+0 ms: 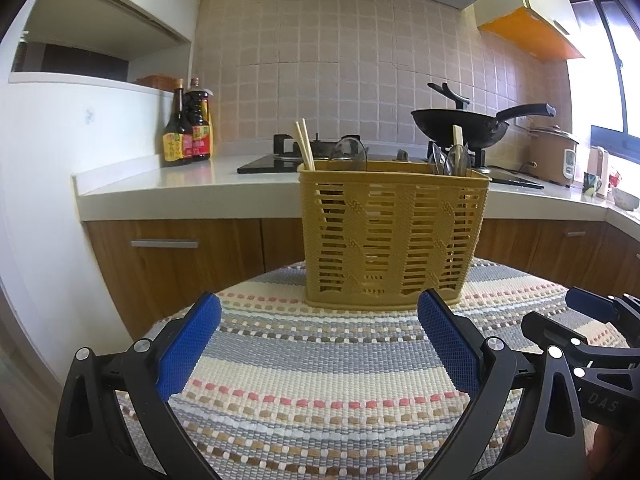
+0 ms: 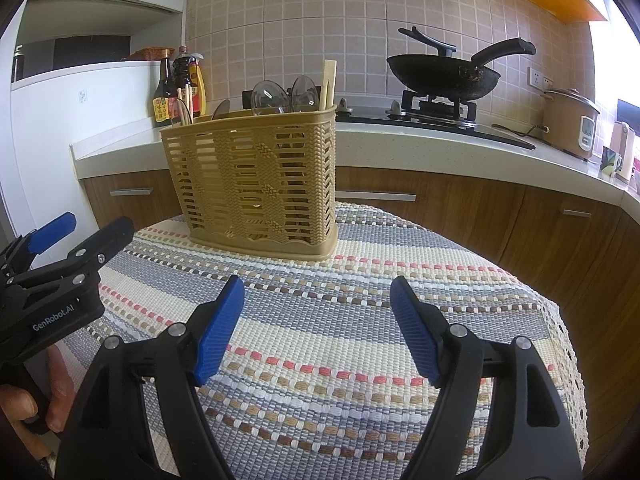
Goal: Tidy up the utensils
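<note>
Both my grippers empty. Left gripper [image 1: 320,344] has fingers spread wide, nothing between them; right gripper [image 2: 316,328] likewise wide, nothing held. Utensil basket [image 1: 394,236] stands upright on the striped cloth [image 1: 320,400], straight ahead of the left fingers and just past their tips; from the right fingers it sits ahead and to the left, further off. Chopsticks [image 1: 305,144] poke up at the basket's left end, clear spoons [image 2: 280,98] bunched toward the other end with a flat wooden piece [image 2: 329,82].

My read: basket is light slotted plastic, will tip or slide on the cloth if nudged. Spoons look slick, possibly brittle. Chopsticks are thin and stiff, so pinch them just above the rim.
</note>
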